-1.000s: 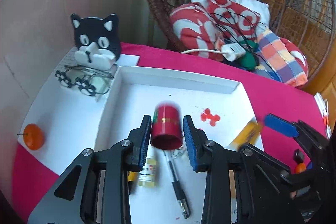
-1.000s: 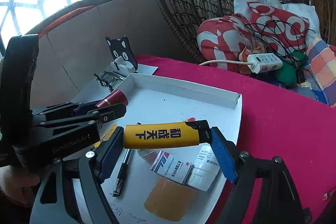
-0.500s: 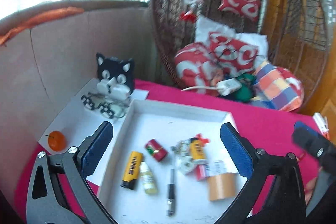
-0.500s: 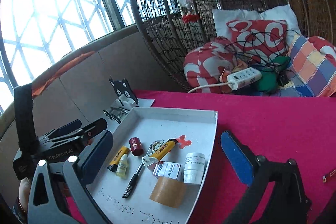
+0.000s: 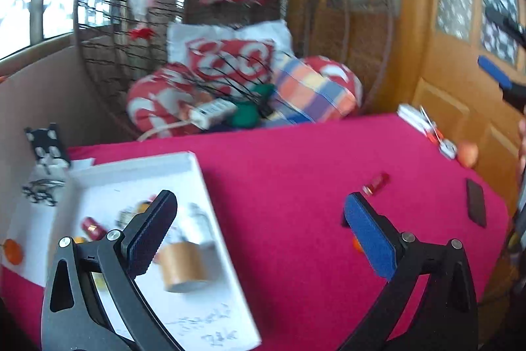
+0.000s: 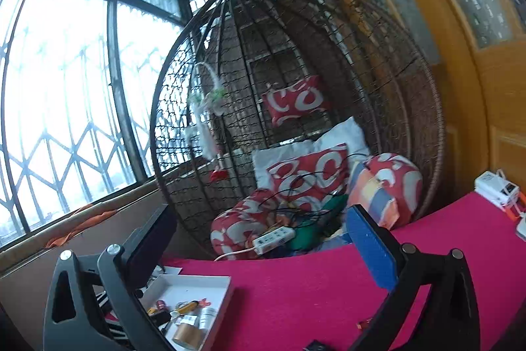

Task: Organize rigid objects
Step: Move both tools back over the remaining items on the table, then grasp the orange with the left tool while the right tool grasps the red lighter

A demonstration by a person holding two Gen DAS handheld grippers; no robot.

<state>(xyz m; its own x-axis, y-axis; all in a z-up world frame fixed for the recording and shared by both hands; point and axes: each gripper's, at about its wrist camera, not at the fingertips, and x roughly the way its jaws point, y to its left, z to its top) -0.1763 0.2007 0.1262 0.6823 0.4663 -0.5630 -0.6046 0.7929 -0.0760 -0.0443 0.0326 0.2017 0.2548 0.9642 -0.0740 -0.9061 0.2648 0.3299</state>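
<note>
- The left wrist view shows the left gripper (image 5: 259, 229) with its jaws spread wide and nothing between them, low in the frame over a table covered in a magenta cloth (image 5: 296, 173).
- At the lower left of that view lies a shallow white tray (image 5: 197, 166), already holding several small rigid things: a brown roll of tape (image 5: 184, 267), a small red cylinder (image 5: 92, 226) and other items too blurred to name.
- Right of centre, loose on the cloth and well apart from the tray, lies a small red object (image 5: 376, 183), perhaps a lighter or small tube; the blur prevents certainty.
- A flat black device (image 5: 476, 203), likely a phone, lies near the right edge, and a round orange fruit (image 5: 467, 153) sits above it.
- The small red object looks light, stiff and smooth, so it probably slides easily; closing across its narrow width at mid-length seems the safest hold.
- The black device looks heavier and thin, lying flat, so its long edges seem the only place to pinch.
- The right wrist view shows the right gripper (image 6: 261, 239), also wide open and empty, raised and facing a wicker hanging chair (image 6: 296, 104) full of cushions.
- The white tray (image 6: 227, 282) appears small at the lower left of that view.
</note>
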